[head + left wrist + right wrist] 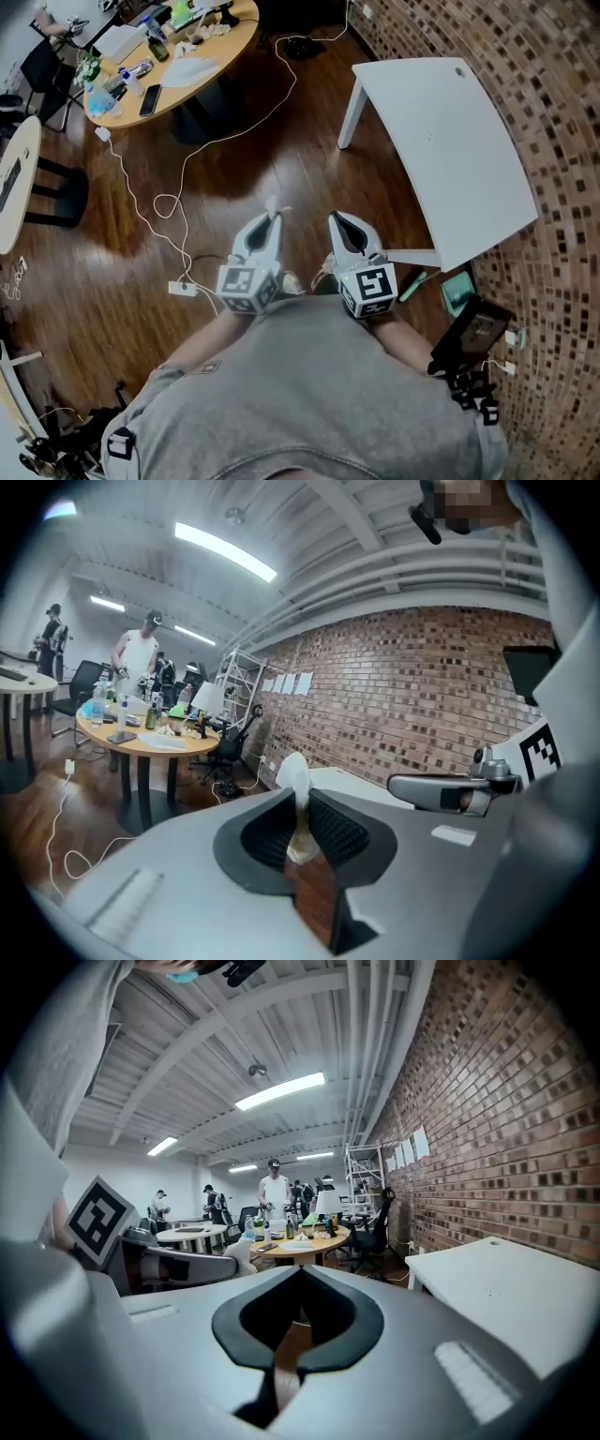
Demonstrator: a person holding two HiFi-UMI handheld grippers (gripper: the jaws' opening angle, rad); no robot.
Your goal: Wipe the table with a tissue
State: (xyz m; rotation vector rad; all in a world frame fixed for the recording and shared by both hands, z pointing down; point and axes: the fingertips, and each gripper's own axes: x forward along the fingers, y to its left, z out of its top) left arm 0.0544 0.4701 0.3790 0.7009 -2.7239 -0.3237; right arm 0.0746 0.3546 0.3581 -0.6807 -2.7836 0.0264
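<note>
White tissue (pixel 293 778): pinched upright between the jaws of the left gripper (pixel 302 808), its top poking past the tips; held over the wooden floor (pixel 262 159), well apart from the table (pixel 450 141).
Hold, left gripper: clamped on the tissue, close to the person's body.
Hold, right gripper (pixel 301 1269): jaws pressed together, nothing gripped.
Place of table: set by the brick wall (pixel 562 94), ahead and right of both grippers.
</note>
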